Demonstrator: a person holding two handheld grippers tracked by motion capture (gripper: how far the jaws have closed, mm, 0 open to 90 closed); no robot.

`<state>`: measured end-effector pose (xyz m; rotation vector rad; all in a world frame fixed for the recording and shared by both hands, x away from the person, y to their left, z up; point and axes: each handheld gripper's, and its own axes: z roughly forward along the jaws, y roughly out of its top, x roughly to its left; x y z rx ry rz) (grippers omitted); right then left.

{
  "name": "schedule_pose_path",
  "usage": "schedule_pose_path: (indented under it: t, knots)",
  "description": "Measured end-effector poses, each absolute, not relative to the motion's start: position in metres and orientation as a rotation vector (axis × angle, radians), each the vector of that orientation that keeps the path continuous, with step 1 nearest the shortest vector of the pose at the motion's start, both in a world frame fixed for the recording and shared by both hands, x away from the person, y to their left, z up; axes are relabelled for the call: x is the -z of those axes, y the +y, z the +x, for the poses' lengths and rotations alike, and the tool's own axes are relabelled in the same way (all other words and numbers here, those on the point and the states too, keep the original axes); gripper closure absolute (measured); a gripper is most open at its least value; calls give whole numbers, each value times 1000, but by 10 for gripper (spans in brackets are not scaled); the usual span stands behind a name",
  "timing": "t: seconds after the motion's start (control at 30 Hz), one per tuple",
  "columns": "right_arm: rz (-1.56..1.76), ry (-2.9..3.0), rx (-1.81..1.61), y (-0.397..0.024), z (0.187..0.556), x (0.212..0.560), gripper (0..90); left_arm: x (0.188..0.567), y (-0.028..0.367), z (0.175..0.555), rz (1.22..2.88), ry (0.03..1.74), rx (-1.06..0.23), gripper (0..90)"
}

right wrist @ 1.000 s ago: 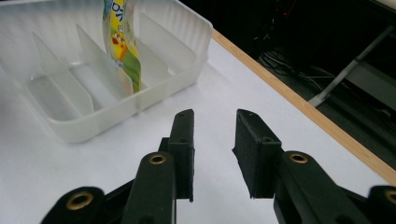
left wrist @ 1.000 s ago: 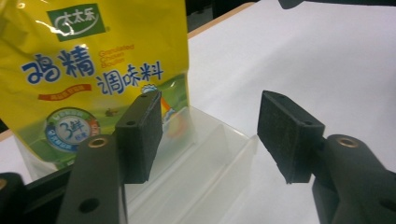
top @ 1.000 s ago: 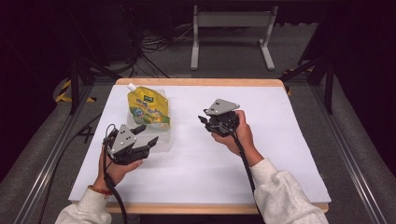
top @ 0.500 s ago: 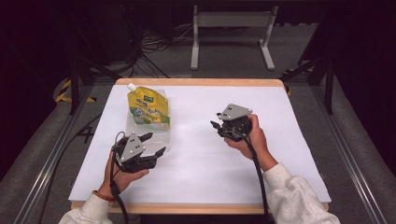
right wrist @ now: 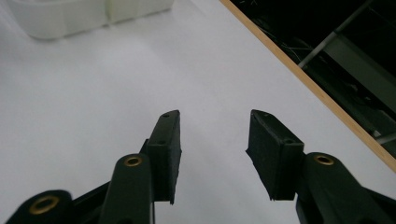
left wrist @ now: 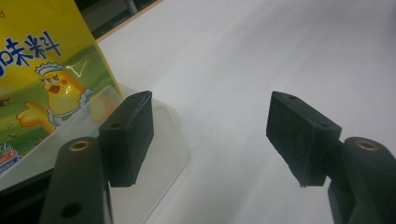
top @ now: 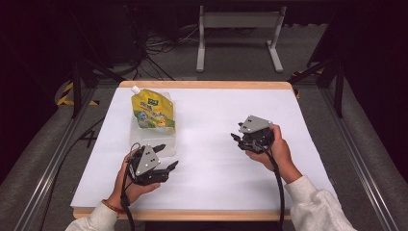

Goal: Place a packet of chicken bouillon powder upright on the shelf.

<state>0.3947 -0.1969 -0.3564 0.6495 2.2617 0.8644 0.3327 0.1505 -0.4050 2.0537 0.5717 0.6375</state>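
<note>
Left gripper (top: 166, 157) jaws wide apart, just been opening, nothing between; clear container (top: 151, 139) with yellow pouch (top: 152, 112) just beyond it, on left half of bench (top: 216, 187). Left hand (top: 132, 185) low, near front edge. Right gripper (top: 235, 137) half open, just been opening, empty, well right of container; right hand (top: 272, 151) points it left.
</note>
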Motion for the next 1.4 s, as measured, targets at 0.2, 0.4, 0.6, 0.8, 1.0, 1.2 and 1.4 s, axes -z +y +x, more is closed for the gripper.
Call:
schedule_pose_path:
  t: [0.2,0.4,0.6,0.8,1.0,1.2,1.4]
  knots:
    - [666,2265,-863,-210,388,359,510,409,140,327,2084,524,-601,315]
    - [683,2277,-832,-224,382,365,483,415,133,324,2115,501,-568,312]
    - [700,2287,-819,-236,376,369,446,422,128,323,2142,490,-540,310]
    - [716,2292,-782,-250,369,378,384,428,125,322,2167,481,-522,305]
    - [733,2285,-775,-265,360,384,341,430,124,321,2175,470,-514,292]
    - [754,2270,-793,-282,352,392,301,433,124,320,2166,474,-499,279]
    - [771,2251,-792,-296,344,398,270,436,121,319,2178,464,-488,272]
